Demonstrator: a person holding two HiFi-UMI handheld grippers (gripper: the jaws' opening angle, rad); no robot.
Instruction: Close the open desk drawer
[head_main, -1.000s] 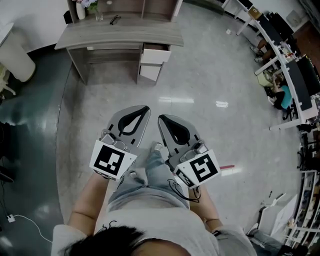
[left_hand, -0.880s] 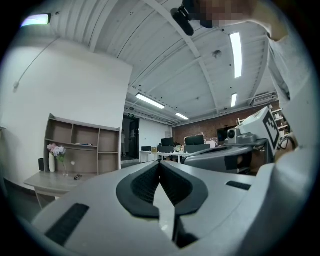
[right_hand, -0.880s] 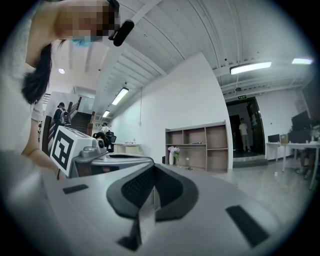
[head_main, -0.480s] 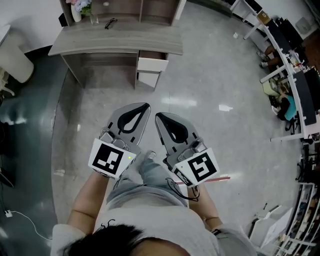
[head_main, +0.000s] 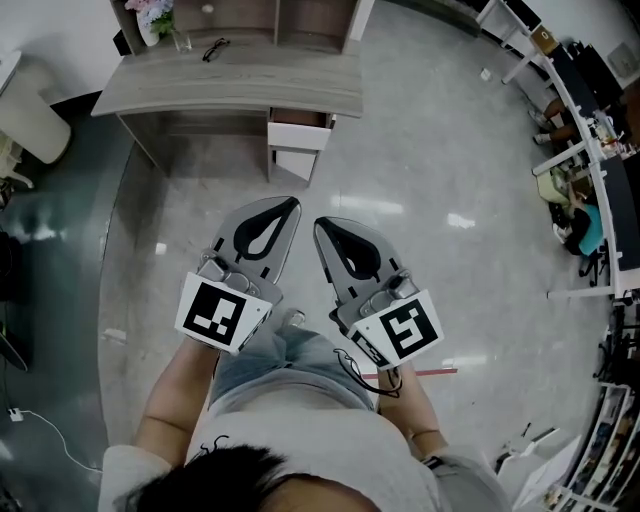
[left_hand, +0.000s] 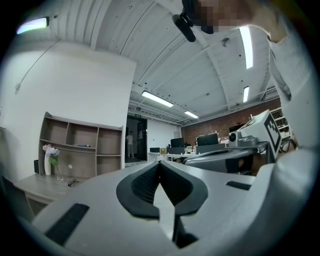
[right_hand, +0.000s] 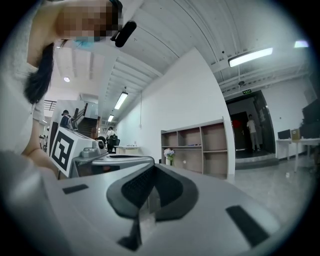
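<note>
In the head view a grey wooden desk (head_main: 230, 90) stands ahead at the top. Its white upper drawer (head_main: 298, 135) is pulled out at the desk's right end, above another white drawer front (head_main: 289, 162). My left gripper (head_main: 288, 205) and right gripper (head_main: 322, 226) are held side by side over the floor, well short of the desk. Both are shut with nothing between the jaws. In the left gripper view the jaws meet at the left gripper (left_hand: 160, 166), with the desk top (left_hand: 40, 186) far off. The right gripper (right_hand: 152, 169) looks shut too.
A vase of flowers (head_main: 155, 16) and a pair of glasses (head_main: 215, 47) lie on the desk, with a shelf unit (left_hand: 80, 150) behind. A white chair (head_main: 30, 120) is at the left. Workstations (head_main: 590, 150) line the right. A red strip (head_main: 425, 371) lies on the floor.
The person has stepped toward the desk, which now sits a little nearer and further left in view. Both grippers stay shut and side by side. The drawer is still pulled out.
</note>
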